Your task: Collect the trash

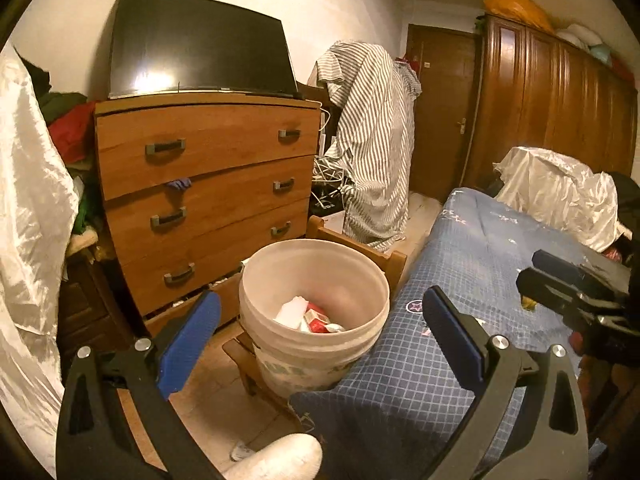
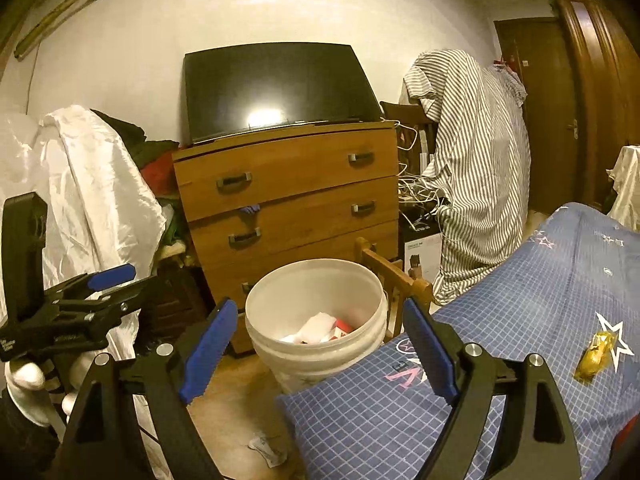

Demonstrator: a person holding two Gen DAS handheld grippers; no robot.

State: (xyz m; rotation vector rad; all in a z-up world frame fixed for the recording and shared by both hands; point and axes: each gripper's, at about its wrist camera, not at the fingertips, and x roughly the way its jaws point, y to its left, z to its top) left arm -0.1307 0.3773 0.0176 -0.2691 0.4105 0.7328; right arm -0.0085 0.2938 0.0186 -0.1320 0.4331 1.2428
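A crumpled yellow wrapper (image 2: 596,354) is lying on the blue checked bedspread (image 2: 520,320) at the right of the right wrist view, beside a white star print, its long axis running from lower left to upper right. It is being seen to the right of the right gripper (image 2: 320,348), whose blue-padded jaws are standing wide apart with nothing between them. That gripper is judged the nearer one, so a swing rightward would be called for. The left gripper (image 1: 320,344) is likewise being held wide open and empty, framing the white plastic bucket (image 1: 316,344) at lower centre, in which white and red scraps are already lying. More paper litter (image 2: 266,450) is showing on the floor below.
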